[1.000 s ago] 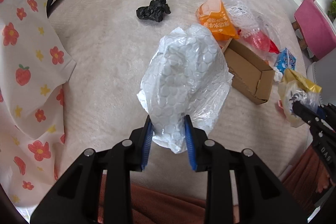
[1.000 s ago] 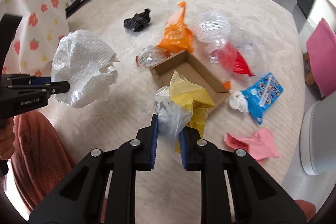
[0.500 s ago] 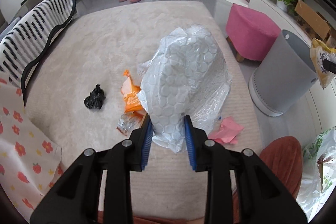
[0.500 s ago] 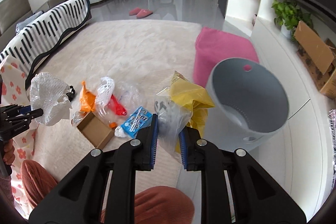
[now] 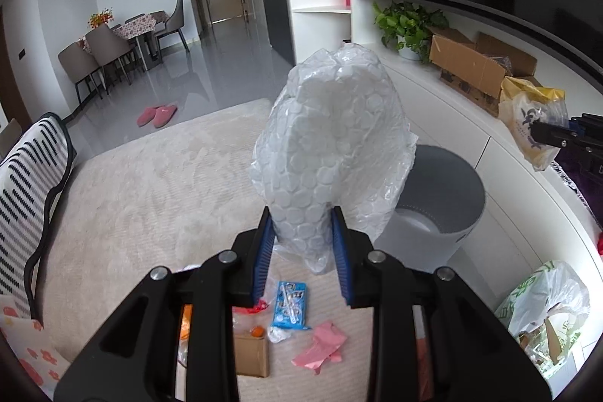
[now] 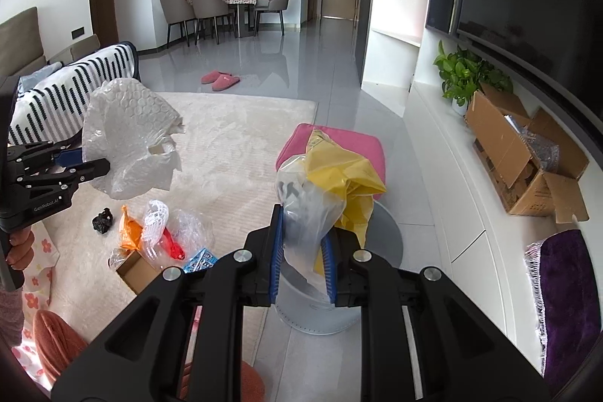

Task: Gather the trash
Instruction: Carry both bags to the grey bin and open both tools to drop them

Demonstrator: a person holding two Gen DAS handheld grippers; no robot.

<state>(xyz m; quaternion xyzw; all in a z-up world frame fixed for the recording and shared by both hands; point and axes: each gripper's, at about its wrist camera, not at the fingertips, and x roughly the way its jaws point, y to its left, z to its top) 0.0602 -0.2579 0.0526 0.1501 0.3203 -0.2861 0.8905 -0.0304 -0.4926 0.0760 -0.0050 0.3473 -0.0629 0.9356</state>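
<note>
Already over target: right gripper, fingers clamped on yellow-and-clear bag, hangs above grey bin. Left gripper, pinching bubble wrap, sits rug-side, farther off.

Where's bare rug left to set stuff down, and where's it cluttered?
Free: the wide stretch of rug between the striped cushion, the slippers and the pink stool. Crowded: the near patch around the cardboard tray, orange bag and blue packet, beside the grey bin.
</note>
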